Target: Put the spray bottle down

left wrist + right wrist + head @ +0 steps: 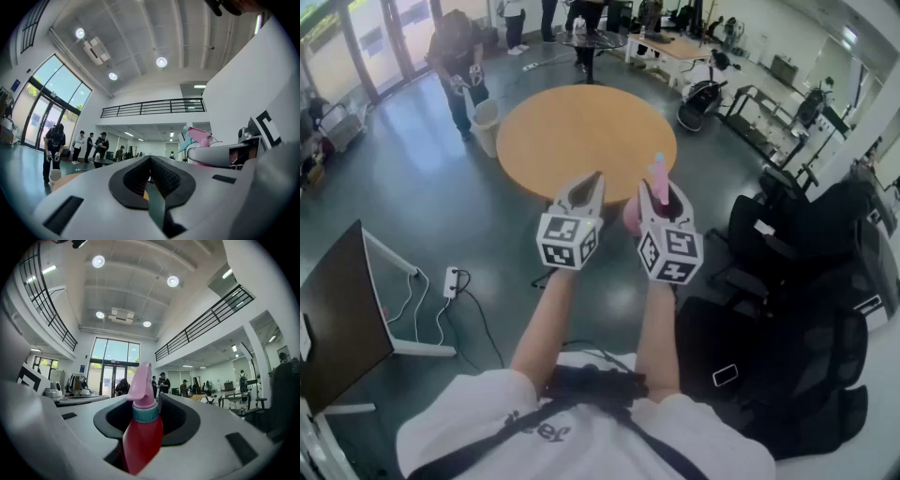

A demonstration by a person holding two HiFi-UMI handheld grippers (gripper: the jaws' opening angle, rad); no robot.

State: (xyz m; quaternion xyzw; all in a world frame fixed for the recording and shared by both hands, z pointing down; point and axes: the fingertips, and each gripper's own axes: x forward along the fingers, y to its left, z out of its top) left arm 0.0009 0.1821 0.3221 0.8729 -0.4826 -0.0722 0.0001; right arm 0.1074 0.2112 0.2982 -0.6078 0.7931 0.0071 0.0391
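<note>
Spray bottle [139, 437]: red body, teal collar, pink spray head. It stands upright between the jaws of your right gripper, with its head poking up past the jaw tips.
Right gripper [667, 202]: clamped on the bottle's body, with the jaws partway apart because the bottle fills the gap. You hold it about level, in the air.
Left gripper [150, 161]: jaws brought together with nothing between them. It sits just beside the right gripper, on that gripper's left, and the bottle's pink head shows off to its own right.
Round wooden table [581, 131]: ahead of both grippers and below them. It looks like the nearest surface in front of your jaws.
Done so far: you have the bottle in a firm-looking grip and off any surface.
Left to do: the whole put-down, by my reading. The bottle touches nothing but your jaws, so you would carry it forward over the table, lower it until its base rests, spread the right jaws and draw back.
Progress: early, with the placing not yet begun.
Watch for: keep the bottle upright as it goes down, since a tall bottle set down tilted could tip when you let go.
</note>
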